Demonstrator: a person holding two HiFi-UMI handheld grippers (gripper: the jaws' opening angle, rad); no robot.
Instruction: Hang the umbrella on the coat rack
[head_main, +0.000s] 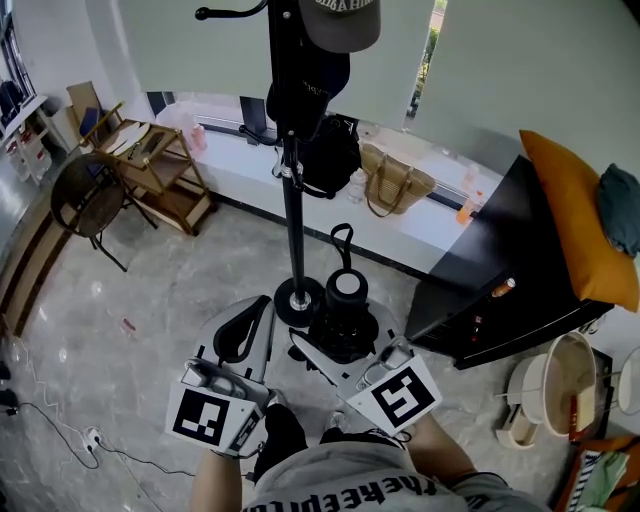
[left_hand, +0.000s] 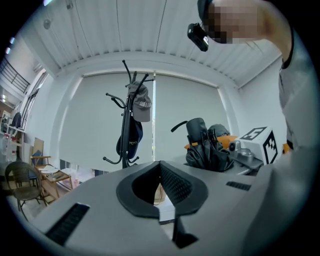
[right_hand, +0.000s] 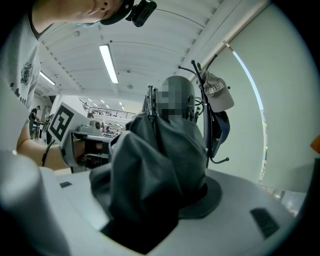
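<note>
The black coat rack (head_main: 292, 200) stands on its round base straight ahead, with a grey cap (head_main: 340, 20) and a dark bag (head_main: 305, 90) hanging from it. My right gripper (head_main: 345, 335) is shut on the folded black umbrella (head_main: 347, 290), held upright just right of the rack's base, its strap loop (head_main: 342, 240) pointing up. In the right gripper view the umbrella's fabric (right_hand: 155, 170) fills the space between the jaws, and the rack (right_hand: 205, 115) stands behind it. My left gripper (head_main: 248, 325) is beside it on the left, shut and empty, level and facing the rack (left_hand: 126, 135).
A black cabinet (head_main: 500, 280) with an orange cushion (head_main: 575, 220) stands to the right. A woven bag (head_main: 395, 185) and a black bag (head_main: 335, 155) sit on the window ledge behind the rack. A wooden trolley (head_main: 160, 165) and a round chair (head_main: 88, 195) stand at the left. A cable (head_main: 80, 435) lies on the floor.
</note>
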